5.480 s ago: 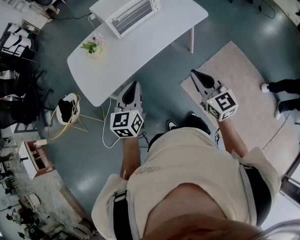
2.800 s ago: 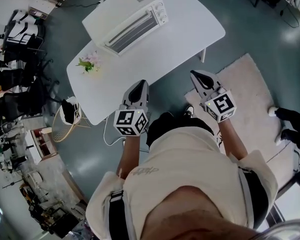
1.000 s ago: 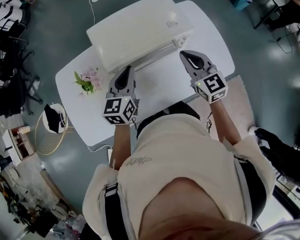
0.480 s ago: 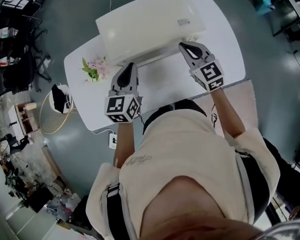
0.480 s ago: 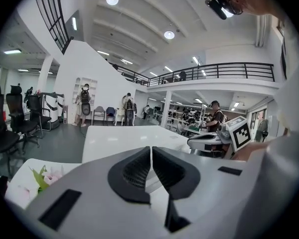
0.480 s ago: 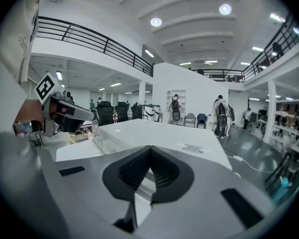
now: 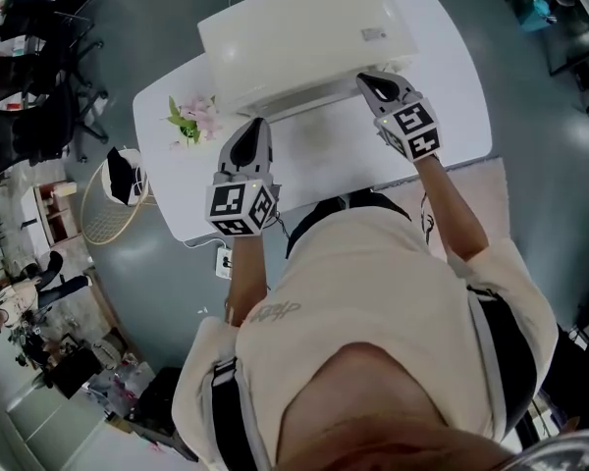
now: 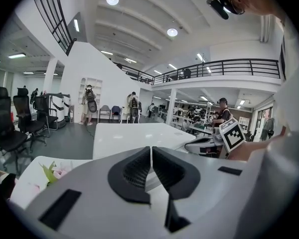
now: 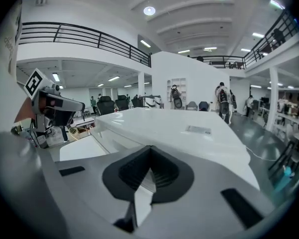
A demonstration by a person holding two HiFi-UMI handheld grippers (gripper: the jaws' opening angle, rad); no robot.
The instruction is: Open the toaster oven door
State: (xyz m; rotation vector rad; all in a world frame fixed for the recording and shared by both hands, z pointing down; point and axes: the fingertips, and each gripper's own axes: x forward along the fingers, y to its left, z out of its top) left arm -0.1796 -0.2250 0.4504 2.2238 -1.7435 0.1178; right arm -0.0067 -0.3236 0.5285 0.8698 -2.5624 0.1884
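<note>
White toaster oven just ahead of right gripper — jaws together, empty, left gripper likewise

I work in a big open office hall; mezzanine railing overhead; office chairs; people about.

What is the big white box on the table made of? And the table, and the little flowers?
The big white boxy toaster oven looks like painted metal: smooth satin panels with a soft glare, though it could be plastic. The white rounded table seems to be painted board or laminate, evenly matte. The small pink flowers with green leaves may be artificial, but they are too small to tell.
</note>
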